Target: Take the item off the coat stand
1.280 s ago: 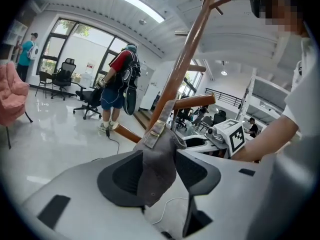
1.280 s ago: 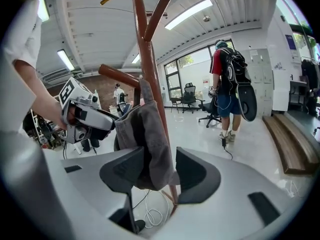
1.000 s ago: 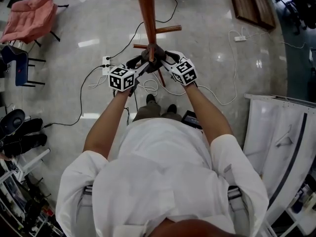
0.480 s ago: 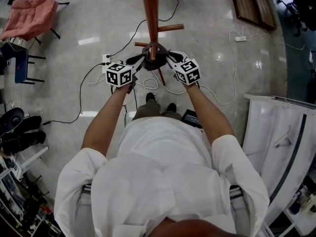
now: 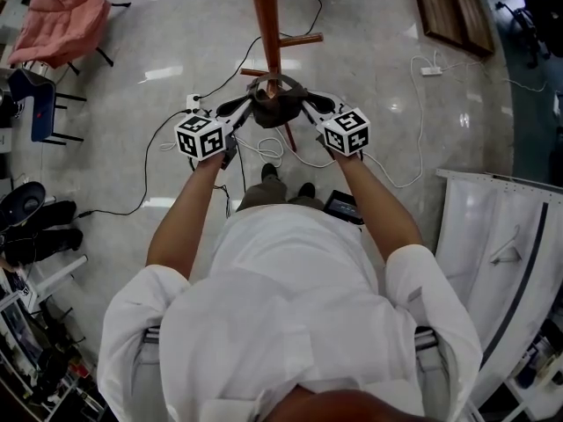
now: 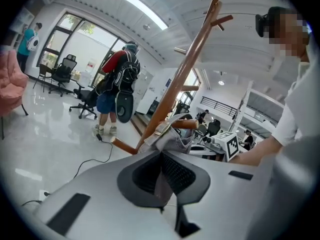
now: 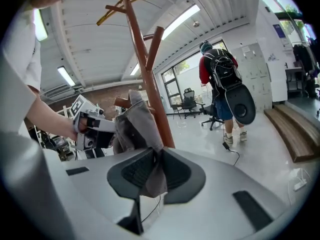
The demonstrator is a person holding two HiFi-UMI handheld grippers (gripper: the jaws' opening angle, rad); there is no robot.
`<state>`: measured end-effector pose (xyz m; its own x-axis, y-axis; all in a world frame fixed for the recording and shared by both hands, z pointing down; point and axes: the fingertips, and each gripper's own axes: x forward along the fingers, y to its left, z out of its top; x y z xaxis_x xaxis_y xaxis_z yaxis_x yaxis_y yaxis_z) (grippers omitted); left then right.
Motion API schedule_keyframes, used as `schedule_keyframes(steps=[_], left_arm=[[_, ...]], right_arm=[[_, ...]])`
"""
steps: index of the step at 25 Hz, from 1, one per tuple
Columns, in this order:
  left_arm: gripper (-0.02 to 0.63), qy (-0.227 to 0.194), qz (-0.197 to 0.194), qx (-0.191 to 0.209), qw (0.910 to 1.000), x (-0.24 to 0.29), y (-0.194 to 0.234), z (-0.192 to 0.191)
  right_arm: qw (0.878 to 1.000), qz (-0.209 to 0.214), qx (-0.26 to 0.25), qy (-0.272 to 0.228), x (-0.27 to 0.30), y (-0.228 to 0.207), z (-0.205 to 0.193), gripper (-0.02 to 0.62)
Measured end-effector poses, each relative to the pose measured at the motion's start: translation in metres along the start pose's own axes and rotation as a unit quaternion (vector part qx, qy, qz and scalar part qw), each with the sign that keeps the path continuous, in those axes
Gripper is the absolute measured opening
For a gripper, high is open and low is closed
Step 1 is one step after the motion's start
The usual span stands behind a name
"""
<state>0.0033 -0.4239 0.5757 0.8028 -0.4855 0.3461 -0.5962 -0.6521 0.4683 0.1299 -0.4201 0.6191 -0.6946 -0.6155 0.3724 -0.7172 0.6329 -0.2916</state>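
Glossy floor [image 5: 132, 95], cables [image 5: 264, 152]; L tool [image 5: 249, 105] clamps grey cloth [image 5: 274, 110], R tool [image 5: 305, 104] closing on it.

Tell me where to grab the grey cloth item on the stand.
Pinch its side folds, one from each side of the pole: the grey cloth item hangs limp over a peg. Left tongs pinch one fold; right tongs are closing on the other.

no legible txt, brand or nr anywhere. left cube [image 5: 201, 137] & right cube [image 5: 346, 131] carry only b/w square codes; wall signs [image 7: 276, 31] in right gripper view too blurry.
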Motion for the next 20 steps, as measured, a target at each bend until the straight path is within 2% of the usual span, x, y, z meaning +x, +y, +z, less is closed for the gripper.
schedule_keyframes(steps=[8, 20], left_arm=[[0.021, -0.042, 0.001, 0.006, 0.9991, -0.024, -0.045, 0.014], [0.020, -0.102, -0.004, 0.040, 0.9940, -0.079, -0.134, 0.018]], right_arm=[[0.999, 0.022, 0.002, -0.037, -0.040, 0.031, 0.019, 0.061], [0.995, 0.056, -0.017, -0.084, -0.118, 0.096, 0.039, 0.061]])
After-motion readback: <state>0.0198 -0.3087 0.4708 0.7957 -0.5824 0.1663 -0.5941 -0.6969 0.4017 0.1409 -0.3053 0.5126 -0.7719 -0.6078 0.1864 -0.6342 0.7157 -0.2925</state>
